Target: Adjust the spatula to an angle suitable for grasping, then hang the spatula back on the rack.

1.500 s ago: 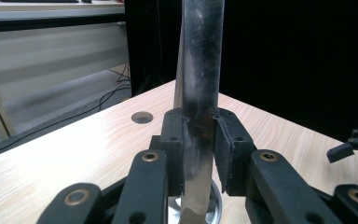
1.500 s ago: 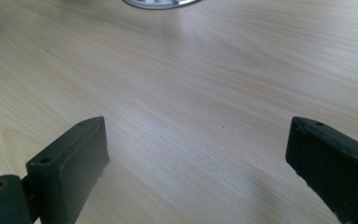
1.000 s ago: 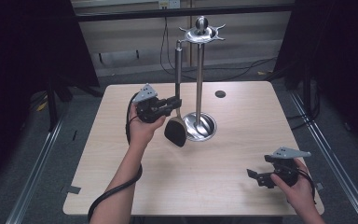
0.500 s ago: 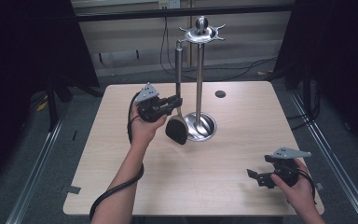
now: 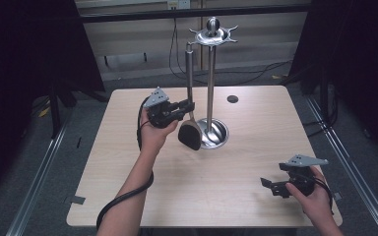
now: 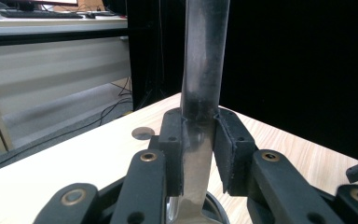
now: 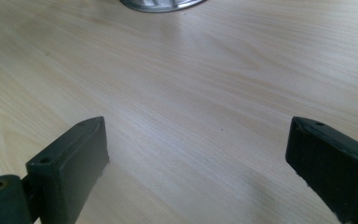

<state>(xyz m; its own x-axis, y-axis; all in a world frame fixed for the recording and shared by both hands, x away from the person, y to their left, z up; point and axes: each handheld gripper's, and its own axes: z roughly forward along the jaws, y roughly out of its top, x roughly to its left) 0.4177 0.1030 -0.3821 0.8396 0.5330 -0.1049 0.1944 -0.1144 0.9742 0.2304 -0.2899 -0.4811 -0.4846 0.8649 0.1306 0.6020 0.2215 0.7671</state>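
L gripper jaws were clamped on the flat metal neck of a spatula, pads pressing both sides just below where the round handle starts; narrow gap, firm hold by the look of it. Spatula stood upright, black head low over the table, just left of the rack's round base, handle top reaching near the hook crown of the rack, w/ its tip still just left of it. Vs the earlier pics almost nothing had changed: same grip, same spot, head maybe a hair nearer the base. So prob a pause mid-hang, w/ the hook at the handle end not yet lined up over a prong; hanging step still to do. R gripper sat at the near right corner, well apart, jaws wide open over bare wood w/ nothing between them. Containers: the base dish was the only one, looked empty; no utensils on the crown hooks. A small dark disc lay on the far side of the table.
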